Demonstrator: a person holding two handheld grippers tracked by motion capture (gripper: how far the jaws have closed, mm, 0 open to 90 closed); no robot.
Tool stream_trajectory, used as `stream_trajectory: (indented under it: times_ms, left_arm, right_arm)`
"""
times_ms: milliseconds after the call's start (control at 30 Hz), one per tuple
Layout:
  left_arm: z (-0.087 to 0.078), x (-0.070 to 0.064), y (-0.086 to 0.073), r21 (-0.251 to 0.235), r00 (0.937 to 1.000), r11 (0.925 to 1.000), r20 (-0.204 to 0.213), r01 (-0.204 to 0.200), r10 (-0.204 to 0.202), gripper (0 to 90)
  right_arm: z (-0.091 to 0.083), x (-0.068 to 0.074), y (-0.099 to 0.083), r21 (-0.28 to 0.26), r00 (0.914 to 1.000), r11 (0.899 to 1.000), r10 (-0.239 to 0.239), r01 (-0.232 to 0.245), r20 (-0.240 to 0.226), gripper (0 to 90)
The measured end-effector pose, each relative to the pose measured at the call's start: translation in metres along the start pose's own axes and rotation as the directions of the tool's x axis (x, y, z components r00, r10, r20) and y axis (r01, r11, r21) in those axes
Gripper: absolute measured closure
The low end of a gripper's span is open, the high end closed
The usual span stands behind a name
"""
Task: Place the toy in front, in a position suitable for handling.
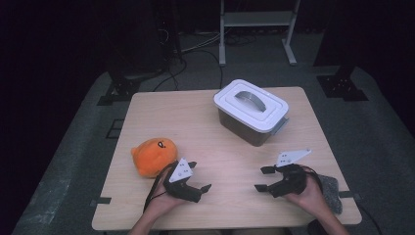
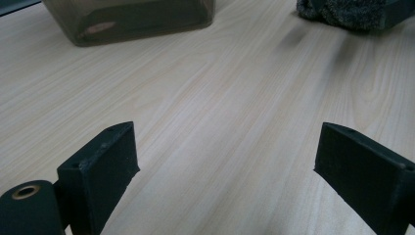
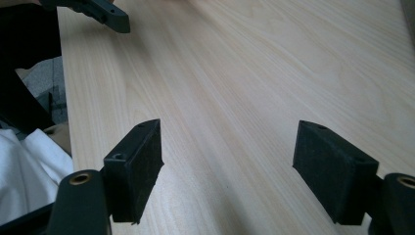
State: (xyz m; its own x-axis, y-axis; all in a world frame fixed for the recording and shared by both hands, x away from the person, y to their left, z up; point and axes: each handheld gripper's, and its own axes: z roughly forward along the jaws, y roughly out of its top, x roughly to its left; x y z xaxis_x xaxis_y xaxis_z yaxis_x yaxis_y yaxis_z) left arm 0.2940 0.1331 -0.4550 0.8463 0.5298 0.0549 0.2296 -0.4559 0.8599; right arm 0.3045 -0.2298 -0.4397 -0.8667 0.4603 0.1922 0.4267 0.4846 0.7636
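— How much room do you have?

— The pale wooden counter [image 1: 215, 142] is bare across its middle and front, so both my hands have open space between them. My hands sit close to the near edge, and the far right part is taken by the dark translucent plastic box with a white handled lid [image 1: 251, 111].

— And your grippers?

— My left gripper [image 1: 199, 176] is spread wide with nothing between its jaws, hovering just over the wood. My right gripper [image 1: 263, 179] is equally wide apart and empty, pointing toward the left one.

— Where are the things?

— The round orange plush toy [image 1: 152, 155] lies just beside my left gripper, on its outer side, close to touching it. A grey fuzzy cloth [image 1: 334, 192] lies by the right edge, behind my right hand.
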Motion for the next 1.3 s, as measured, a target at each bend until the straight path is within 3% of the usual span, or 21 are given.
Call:
stream_trajectory:
  times_ms: [333,633,1300]
  left_arm:
    - [0.000,0.001,0.001,-0.008,1.0000,0.9999,0.000,0.007,-0.007,8.0]
    - [-0.004,-0.001,0.001,-0.006,0.9999,0.9999,-0.003,-0.012,0.012,8.0]
    - [-0.009,0.001,0.003,-0.033,0.9995,0.9993,-0.026,-0.017,0.016,8.0]
  right_arm:
    - [-0.007,-0.003,-0.003,-0.029,0.9998,0.999,0.020,-0.020,0.001,25.3]
    - [-0.026,-0.008,-0.007,-0.064,0.9979,0.997,0.040,-0.036,0.051,25.0]
    - [-0.056,-0.020,-0.022,-0.112,0.9911,0.991,0.084,-0.072,0.103,25.0]
